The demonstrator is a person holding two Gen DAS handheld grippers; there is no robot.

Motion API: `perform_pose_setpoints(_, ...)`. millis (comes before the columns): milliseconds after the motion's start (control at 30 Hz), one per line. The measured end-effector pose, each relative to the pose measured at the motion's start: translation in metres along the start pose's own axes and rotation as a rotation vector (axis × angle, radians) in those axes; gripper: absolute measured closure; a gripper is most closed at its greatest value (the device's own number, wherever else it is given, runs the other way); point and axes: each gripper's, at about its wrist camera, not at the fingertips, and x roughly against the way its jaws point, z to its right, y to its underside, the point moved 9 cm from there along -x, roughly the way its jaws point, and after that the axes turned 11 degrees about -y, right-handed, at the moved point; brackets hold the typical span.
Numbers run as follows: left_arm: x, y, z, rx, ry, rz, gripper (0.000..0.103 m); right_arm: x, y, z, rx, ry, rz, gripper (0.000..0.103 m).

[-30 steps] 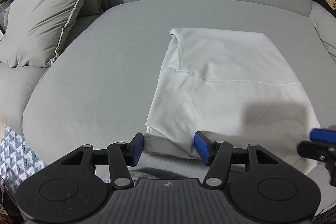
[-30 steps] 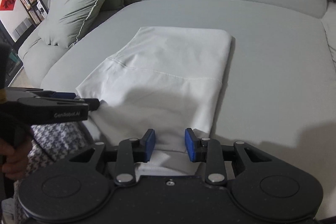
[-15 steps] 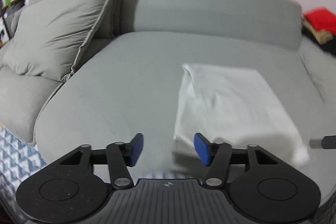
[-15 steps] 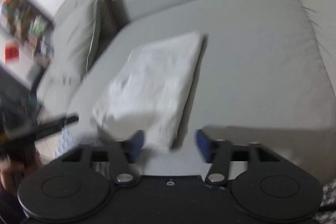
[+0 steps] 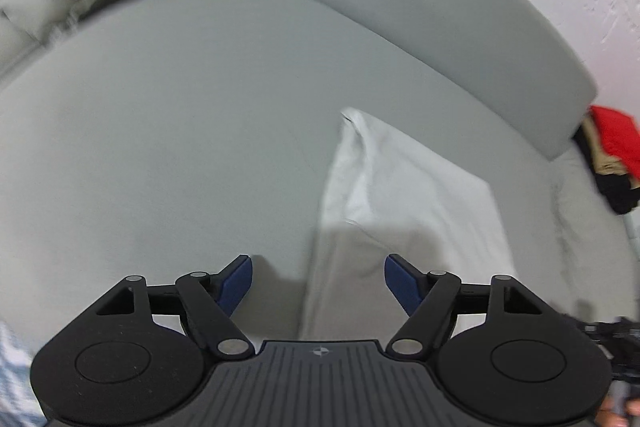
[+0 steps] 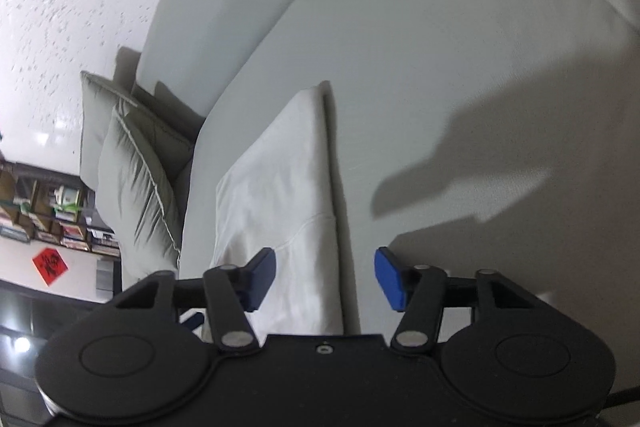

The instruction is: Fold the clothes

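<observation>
A white folded garment (image 5: 404,211) lies flat on the grey sofa seat (image 5: 160,147). My left gripper (image 5: 318,285) hovers over the garment's near left edge, its jaws opening, and its blue pads touch nothing. In the right wrist view the same garment (image 6: 288,195) runs away from me as a long folded strip. My right gripper (image 6: 325,279) straddles its near right edge, jaws closing, with cloth below the gap and the pads clear of it.
Grey cushions (image 6: 136,183) lean at the sofa's left end, and the backrest (image 5: 420,11) curves behind the seat. A red and dark clothes pile (image 5: 612,155) sits at the far right. Bookshelves (image 6: 48,215) stand beyond the sofa. A black tool (image 5: 616,347) shows at the lower right.
Both grippers let go of the garment's near hem and pulled back, rolling as they went. The garment now lies folded shorter. Both sets of jaws stand wider than a second ago.
</observation>
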Motion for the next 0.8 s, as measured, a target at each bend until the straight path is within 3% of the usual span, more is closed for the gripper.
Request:
perform_pose_setpoints(200, -0.021, -0.011, -0.002, 0.08, 0.118, -0.059, 0.031, -0.017, -0.015, 0.008, -0.052, -0.032, -0.015, 0.054)
perform_pose_setpoints(400, -0.047, -0.029, 0.011, 0.091, 0.212, -0.13, 0.031, -0.043, -0.036, 0.011, -0.08, -0.05, -0.01, 0.057)
perform_pose_setpoints(700, -0.092, -0.051, 0.044, -0.009, 0.276, -0.195, 0.036, -0.08, -0.067, 0.012, -0.055, -0.074, -0.001, 0.066)
perform_pose_setpoints(800, -0.102, -0.059, 0.048, 0.007, 0.287, -0.209, 0.037, -0.09, -0.076, 0.013, -0.057, -0.091, 0.015, 0.066)
